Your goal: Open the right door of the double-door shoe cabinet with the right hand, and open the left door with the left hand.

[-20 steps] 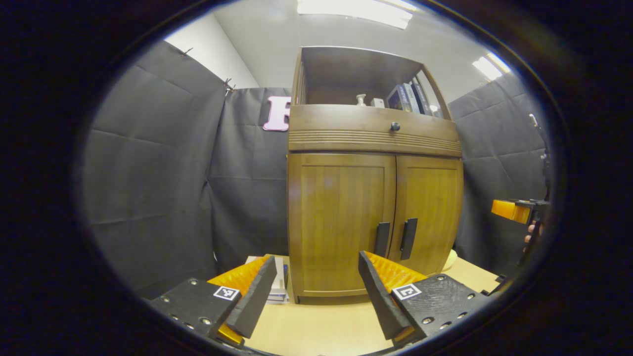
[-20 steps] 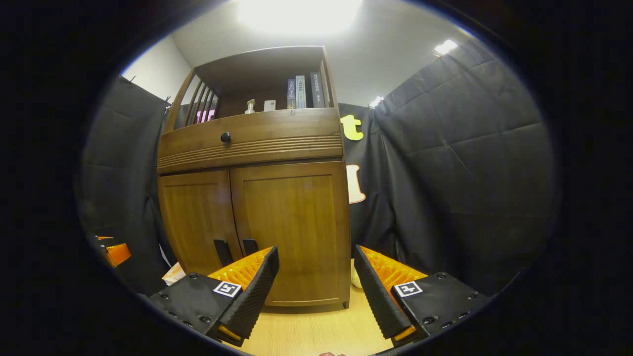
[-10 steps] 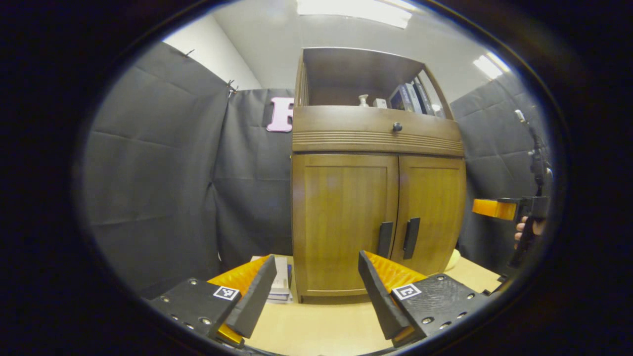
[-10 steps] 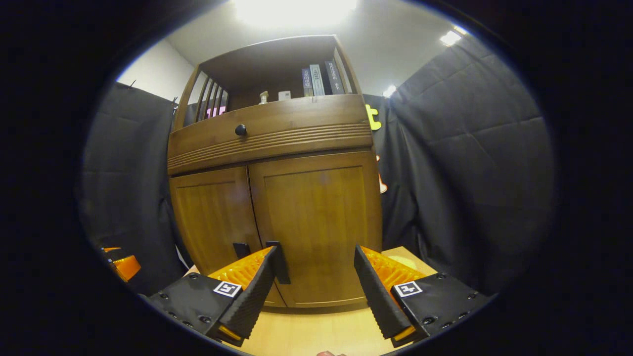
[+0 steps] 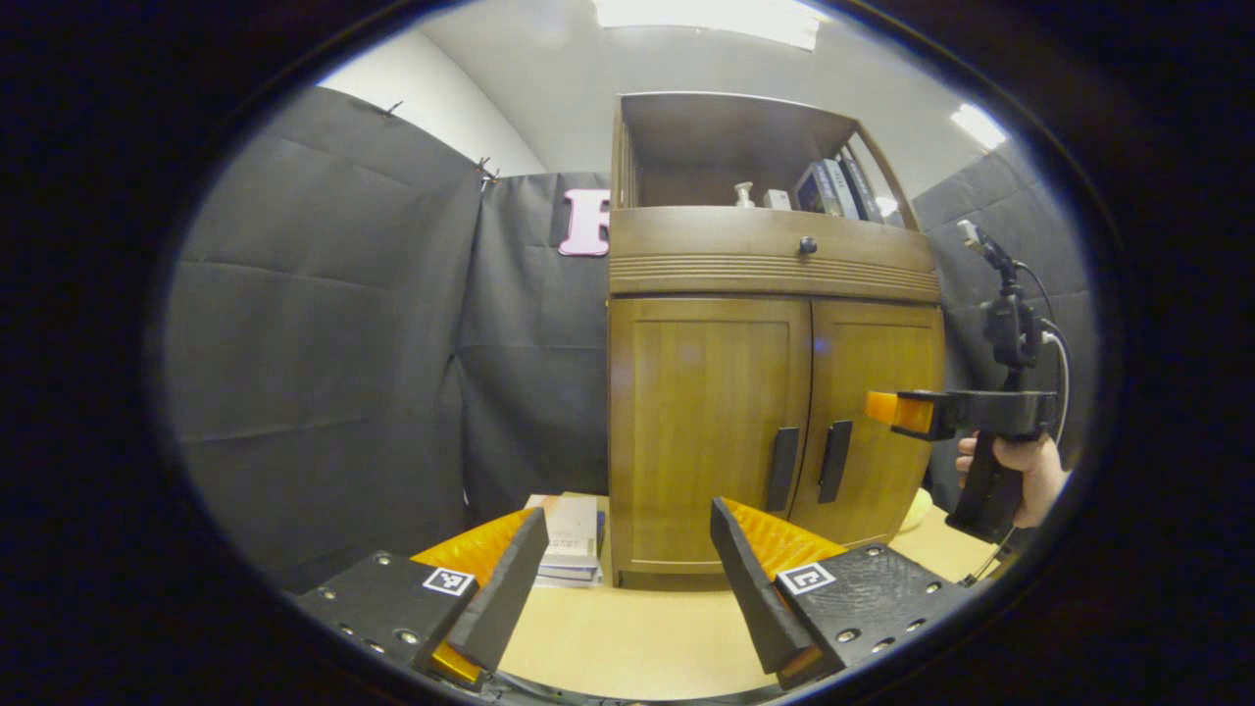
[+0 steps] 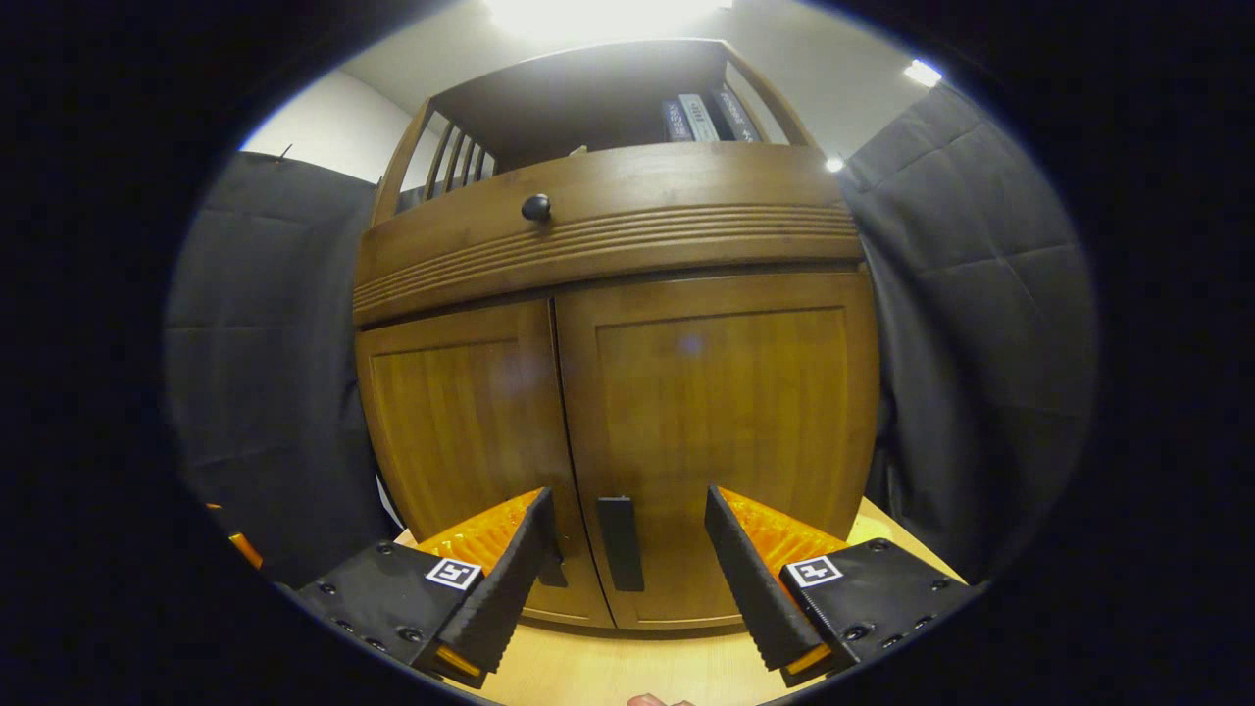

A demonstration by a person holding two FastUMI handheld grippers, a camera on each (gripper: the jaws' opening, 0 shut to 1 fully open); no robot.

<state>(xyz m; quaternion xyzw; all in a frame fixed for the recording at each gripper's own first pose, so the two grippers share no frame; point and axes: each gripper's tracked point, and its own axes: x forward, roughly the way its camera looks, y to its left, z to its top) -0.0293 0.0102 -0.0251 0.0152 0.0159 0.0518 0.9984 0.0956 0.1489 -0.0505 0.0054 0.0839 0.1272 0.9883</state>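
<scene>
The wooden shoe cabinet (image 5: 765,392) stands on a light table with both lower doors closed. Its right door (image 6: 721,431) has a dark vertical handle (image 6: 621,542), which sits between the fingers of my open right gripper (image 6: 627,534), a short way ahead of them. The left door (image 6: 461,422) lies beside it, its handle partly hidden behind my left finger. In the left gripper view my left gripper (image 5: 627,554) is open and farther back, with the left door's handle (image 5: 781,469) up to its right. The right gripper (image 5: 917,412), held by a hand, hovers before the right door (image 5: 873,412).
A drawer with a round knob (image 6: 535,207) runs above the doors, and books (image 5: 828,188) stand on the open shelf on top. A stack of books (image 5: 574,539) lies on the table (image 5: 627,637) left of the cabinet. Black cloth walls surround the booth.
My right gripper has moved in close to the cabinet and shifted left, so the right door's handle now sits between its fingers. My left gripper has drifted slightly left, still open.
</scene>
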